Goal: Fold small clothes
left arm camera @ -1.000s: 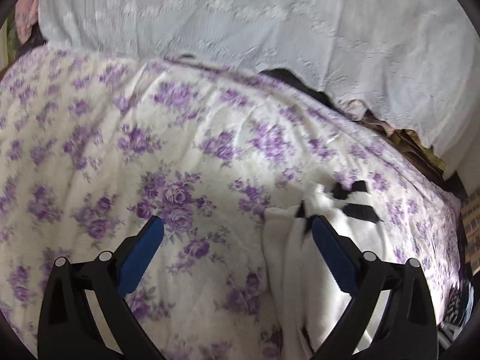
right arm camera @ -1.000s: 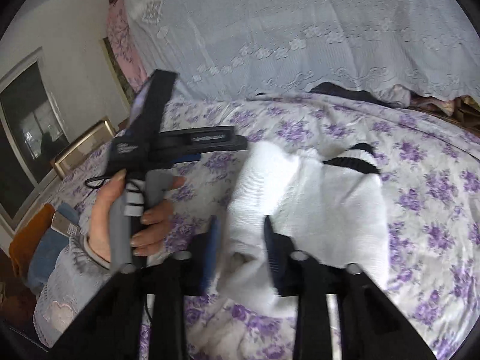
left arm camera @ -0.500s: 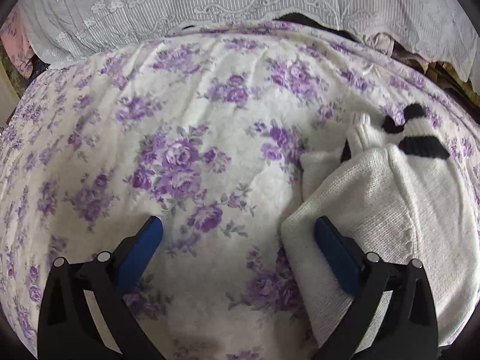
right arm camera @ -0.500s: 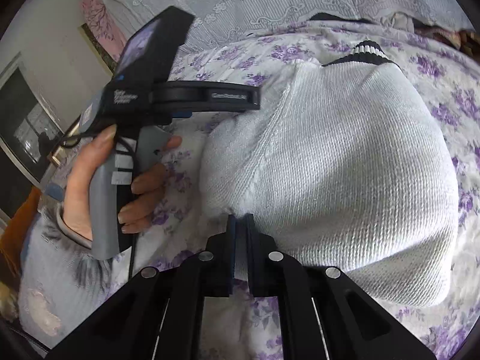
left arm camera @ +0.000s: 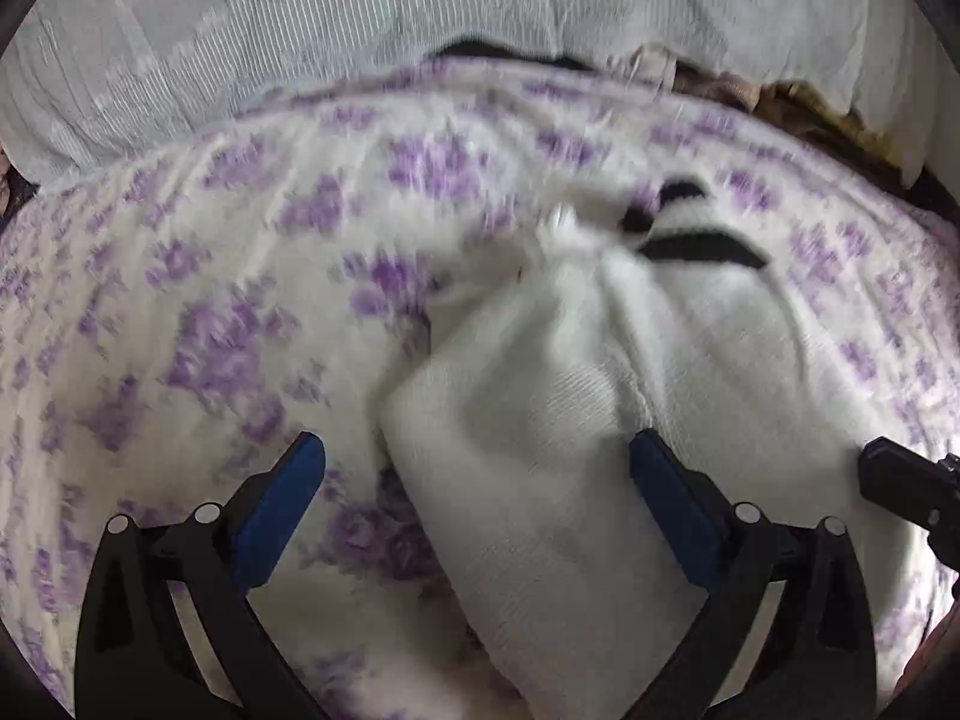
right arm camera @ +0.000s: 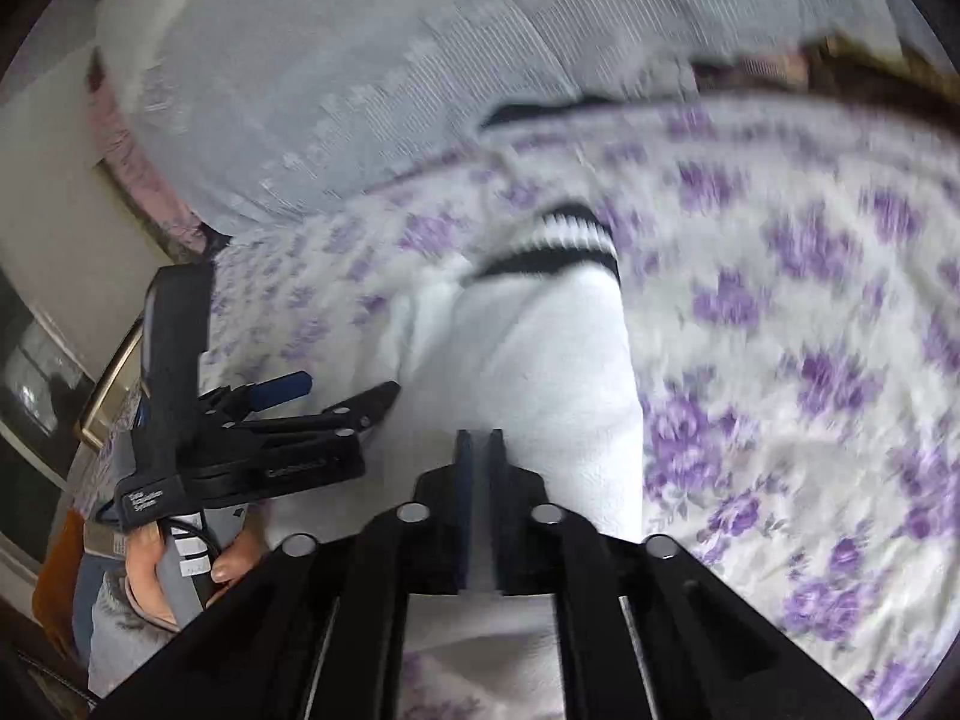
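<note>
Since the frame half a second earlier, both wrist views have shifted and now show motion blur; the white knit sweater point(left arm camera: 540, 432) lies further left in the left wrist view, so its folded left edge now falls between the left gripper's fingers instead of at the right one.

Left gripper point(left arm camera: 477, 504): the jaws stand wide apart. The blue pads point(left arm camera: 279, 510) grip nothing. The left finger is over bare blanket; the right finger is over the sweater. Whether either finger touches the fabric cannot be told.

Right gripper point(right arm camera: 478, 504): the jaws are drawn nearly together, with only a thin pale strip between the pads. The sweater point(right arm camera: 540, 372) runs away from the fingertips toward its black-and-white striped cuff point(right arm camera: 552, 240). Whether fabric is pinched in that strip cannot be told. In the left wrist view, a black part of this gripper enters at the right edge, over the sweater.

Sweater position: it lies on the purple-flowered blanket point(left arm camera: 198, 312), right of centre in the left wrist view, with black trim at its far end.

In the right wrist view, the left gripper point(right arm camera: 336, 396) sits just beside the sweater's left edge, and the left hand point(right arm camera: 180, 564) wraps its handle. A white lace cover point(left arm camera: 300, 30) drapes behind the blanket.
</note>
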